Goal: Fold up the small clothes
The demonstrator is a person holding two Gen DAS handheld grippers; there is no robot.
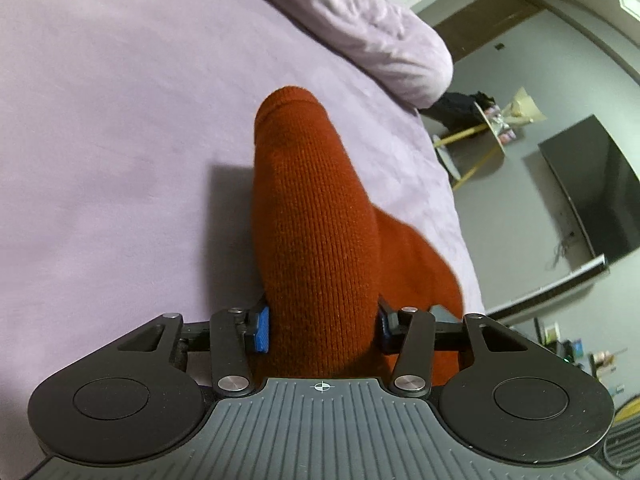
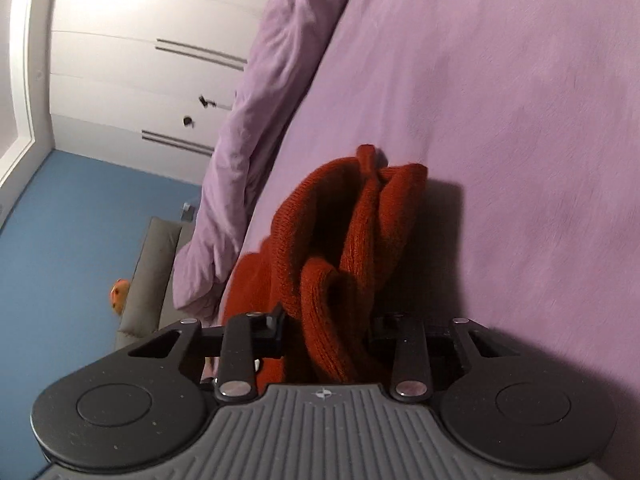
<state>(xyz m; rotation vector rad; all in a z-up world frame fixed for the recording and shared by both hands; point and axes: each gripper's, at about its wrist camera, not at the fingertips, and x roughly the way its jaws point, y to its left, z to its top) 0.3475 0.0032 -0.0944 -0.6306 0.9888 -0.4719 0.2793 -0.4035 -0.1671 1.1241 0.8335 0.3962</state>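
Observation:
A rust-orange knitted garment (image 1: 316,216) hangs above the purple bed sheet (image 1: 120,140). My left gripper (image 1: 322,326) is shut on one thick fold of it, its blue pads (image 1: 262,328) pressed against the knit. In the right wrist view the same garment (image 2: 344,236) is bunched in ribbed folds. My right gripper (image 2: 330,332) is shut on that bunch, held a little above the sheet (image 2: 500,120). The fingertips of both grippers are mostly hidden by the fabric.
A rumpled purple duvet (image 1: 384,36) lies along the bed's far side and shows in the right wrist view (image 2: 256,112). Beyond the bed edge are a dark TV (image 1: 596,192), a small round table (image 1: 480,140), a white wardrobe (image 2: 140,52) and a grey bench (image 2: 148,280).

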